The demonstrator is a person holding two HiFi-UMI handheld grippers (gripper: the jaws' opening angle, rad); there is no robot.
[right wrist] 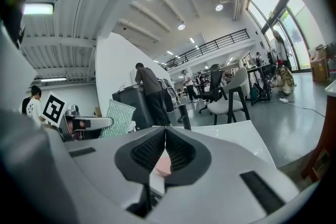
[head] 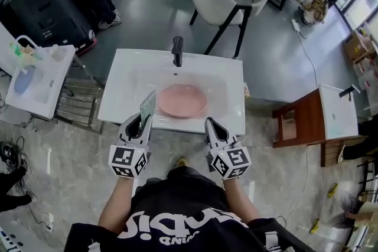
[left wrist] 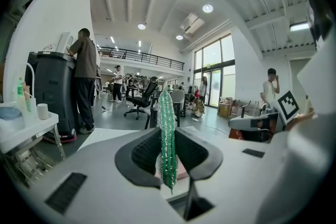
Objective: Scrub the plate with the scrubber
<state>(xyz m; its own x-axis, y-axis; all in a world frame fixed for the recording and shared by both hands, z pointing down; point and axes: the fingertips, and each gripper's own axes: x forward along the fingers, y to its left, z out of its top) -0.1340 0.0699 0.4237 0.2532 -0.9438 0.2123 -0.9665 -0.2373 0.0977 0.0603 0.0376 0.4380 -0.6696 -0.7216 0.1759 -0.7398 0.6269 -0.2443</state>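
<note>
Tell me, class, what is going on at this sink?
A person stands at a white rectangular sink with a gripper in each hand. The left gripper is shut on a flat green mesh scrubber, held upright on its edge. The right gripper is shut and empty. A round pink plate lies in the basin below the black tap. The scrubber appears not to have reached the plate yet.
</note>
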